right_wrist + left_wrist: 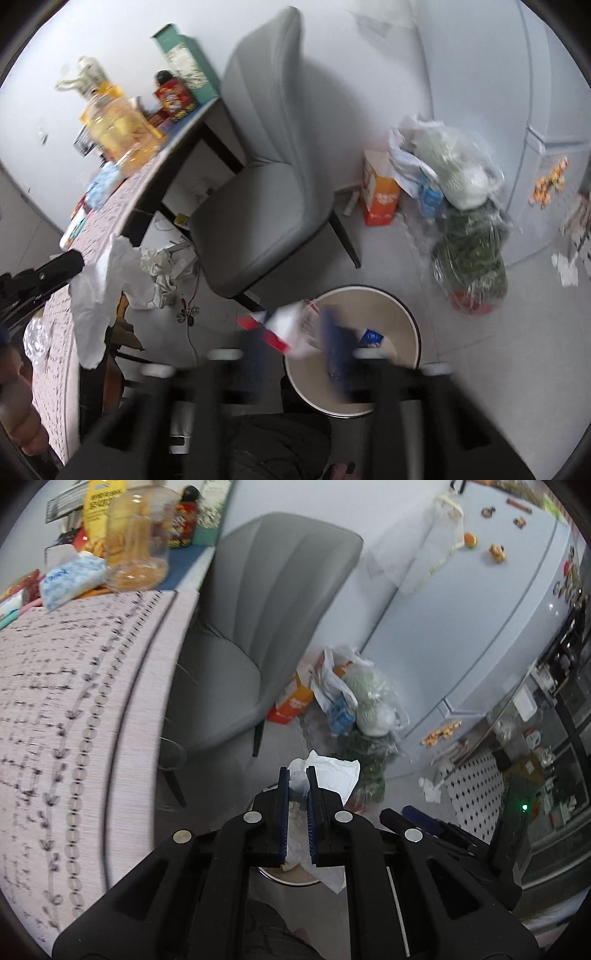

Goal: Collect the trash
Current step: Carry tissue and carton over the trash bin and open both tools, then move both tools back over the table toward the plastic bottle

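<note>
Left gripper [297, 775] nipped narrow on a crumpled white tissue [332, 775], paper bulging out past the blue-padded fingers [284, 812] and trailing down to the right. Same tissue [98, 280] seen from the right wrist view, hanging at the table edge [62, 354] from the black left tool [44, 277]. Right gripper [295, 332] heavily motion-blurred, fingers spread wide, a red, white and blue wrapper [284, 328] between them at the rim of the beige trash bin [402, 321]; cannot tell whether touching either finger. Another small blue-and-white packet [373, 338] lying inside the bin. Bin standing on the pale floor just in front of a grey upholstered chair [258, 206]. More crumpled paper [162, 266] on the floor under the table. Against the wall beyond the chair, an orange carton [380, 199] and clear plastic bags of greens [469, 254]. On the patterned tablecloth [74, 701], tissue pack [70, 579] and clear plastic jar [135, 542].
</note>
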Tool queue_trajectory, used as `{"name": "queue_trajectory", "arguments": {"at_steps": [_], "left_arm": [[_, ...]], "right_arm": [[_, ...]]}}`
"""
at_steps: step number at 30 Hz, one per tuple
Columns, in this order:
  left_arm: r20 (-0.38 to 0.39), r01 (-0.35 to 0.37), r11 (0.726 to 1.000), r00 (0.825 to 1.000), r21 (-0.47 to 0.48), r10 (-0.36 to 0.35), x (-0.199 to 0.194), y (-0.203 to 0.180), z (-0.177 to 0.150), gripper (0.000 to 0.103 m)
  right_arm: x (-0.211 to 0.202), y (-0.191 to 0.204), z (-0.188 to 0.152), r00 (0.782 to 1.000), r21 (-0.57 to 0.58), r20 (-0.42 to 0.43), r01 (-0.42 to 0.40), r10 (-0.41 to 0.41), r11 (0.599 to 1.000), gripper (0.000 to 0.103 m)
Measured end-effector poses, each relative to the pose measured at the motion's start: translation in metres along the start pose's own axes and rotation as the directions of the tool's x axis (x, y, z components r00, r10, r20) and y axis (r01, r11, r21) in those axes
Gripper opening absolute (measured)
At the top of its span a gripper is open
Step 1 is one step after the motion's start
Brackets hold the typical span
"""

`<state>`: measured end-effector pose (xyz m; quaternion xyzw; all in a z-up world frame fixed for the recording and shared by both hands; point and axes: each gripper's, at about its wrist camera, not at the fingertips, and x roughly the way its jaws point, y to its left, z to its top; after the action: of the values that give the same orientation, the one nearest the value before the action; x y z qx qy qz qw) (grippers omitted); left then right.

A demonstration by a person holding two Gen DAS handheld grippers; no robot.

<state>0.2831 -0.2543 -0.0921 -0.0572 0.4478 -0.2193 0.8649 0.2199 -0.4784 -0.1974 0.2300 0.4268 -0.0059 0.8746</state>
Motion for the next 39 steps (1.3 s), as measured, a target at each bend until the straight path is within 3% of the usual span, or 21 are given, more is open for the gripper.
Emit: {"name": "queue_trajectory", "arguments": {"at_steps": [16, 18, 19, 20, 28, 39], "left_arm": [[-0.134, 0.063, 0.996, 0.99, 0.064, -0.054, 0.07, -0.055, -0.012, 0.01], [-0.152, 0.079, 0.995, 0.986, 0.057, -0.07, 0.078, -0.059, -0.012, 0.029], [-0.157, 0.074, 0.996, 0.986, 0.055, -0.065, 0.081, -0.059, -0.012, 0.056], [-0.146, 0.063, 0.997, 0.988, 0.051, -0.055, 0.081, -0.057, -0.013, 0.067], [-0.11, 0.012, 1.0, 0.994, 0.015, -0.01, 0.056, -0.029, -0.013, 0.09], [0.031, -0.06, 0.994, 0.998, -0.086, 0.063, -0.025, 0.031, -0.012, 0.097]], "right_arm": [[-0.021, -0.071, -0.015, 0.998, 0.108, 0.014, 0.067, -0.068, 0.992, 0.059], [-0.024, -0.075, -0.015, 0.997, 0.116, 0.02, 0.071, -0.074, 0.991, 0.059], [-0.026, -0.077, -0.014, 0.997, 0.119, 0.022, 0.074, -0.077, 0.99, 0.059], [-0.026, -0.077, -0.013, 0.997, 0.12, 0.024, 0.075, -0.078, 0.99, 0.059], [-0.025, -0.064, -0.011, 0.998, 0.103, 0.024, 0.058, -0.061, 0.993, 0.059], [-0.032, -0.015, -0.009, 0.999, 0.035, 0.041, 0.014, -0.015, 0.999, 0.077]]}}
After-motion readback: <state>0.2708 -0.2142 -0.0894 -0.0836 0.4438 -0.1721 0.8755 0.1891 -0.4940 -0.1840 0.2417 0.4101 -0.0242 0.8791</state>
